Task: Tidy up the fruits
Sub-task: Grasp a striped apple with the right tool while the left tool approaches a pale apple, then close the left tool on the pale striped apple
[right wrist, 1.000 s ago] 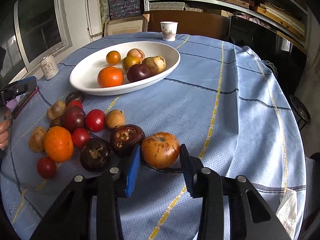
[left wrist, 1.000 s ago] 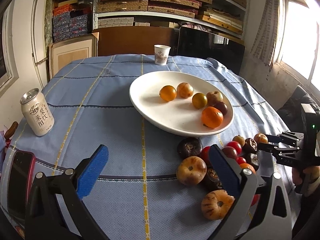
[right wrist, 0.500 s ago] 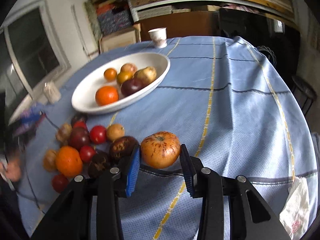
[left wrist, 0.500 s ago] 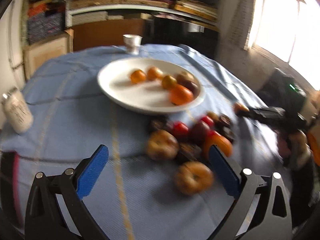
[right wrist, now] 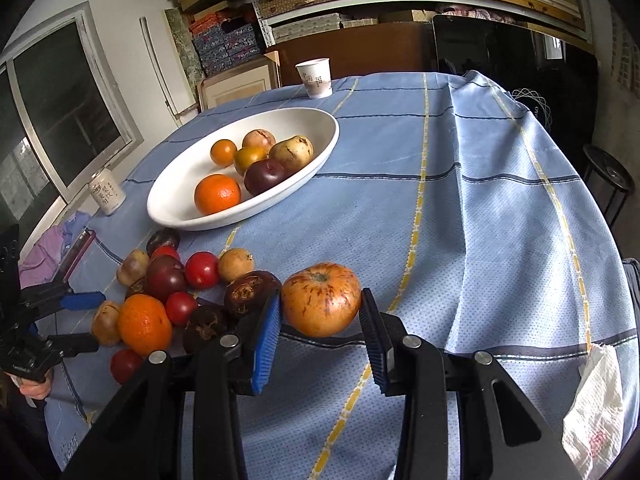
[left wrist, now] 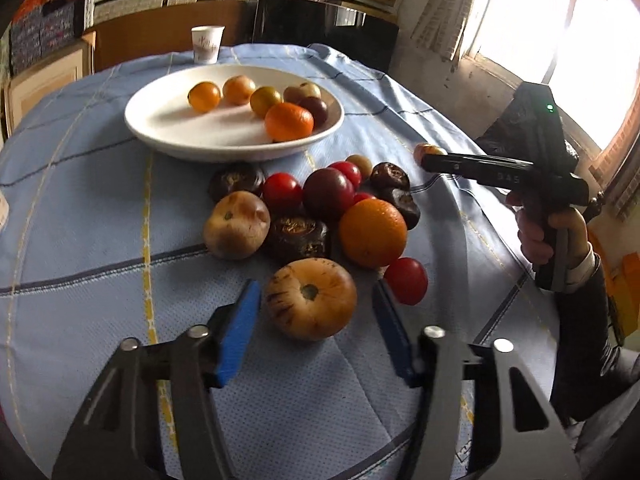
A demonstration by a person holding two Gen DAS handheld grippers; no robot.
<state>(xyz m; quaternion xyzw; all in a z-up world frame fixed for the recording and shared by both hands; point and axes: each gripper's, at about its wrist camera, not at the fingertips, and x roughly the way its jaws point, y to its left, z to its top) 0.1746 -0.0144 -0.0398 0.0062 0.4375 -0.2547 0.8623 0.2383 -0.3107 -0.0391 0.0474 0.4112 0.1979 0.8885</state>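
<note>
My right gripper (right wrist: 320, 312) is shut on an orange streaked fruit (right wrist: 321, 299) and holds it above the blue cloth. In the left wrist view that gripper (left wrist: 430, 156) shows side-on with the fruit (left wrist: 425, 149) at its tip. My left gripper (left wrist: 312, 312) is open, its blue pads on either side of a tan streaked fruit (left wrist: 311, 298) lying on the cloth, not touching it. A pile of loose fruits (left wrist: 332, 204) lies beyond it. A white oval plate (left wrist: 168, 120) holds several fruits.
A paper cup (right wrist: 316, 78) stands at the far table edge. A drink can (right wrist: 106, 194) and a phone (right wrist: 78, 254) sit at the left edge. A crumpled tissue (right wrist: 592, 408) lies at the right. Shelves of boxes fill the back wall.
My left gripper has swung right and down and narrowed around the tan streaked fruit. My right gripper has lifted the orange streaked fruit off the cloth.
</note>
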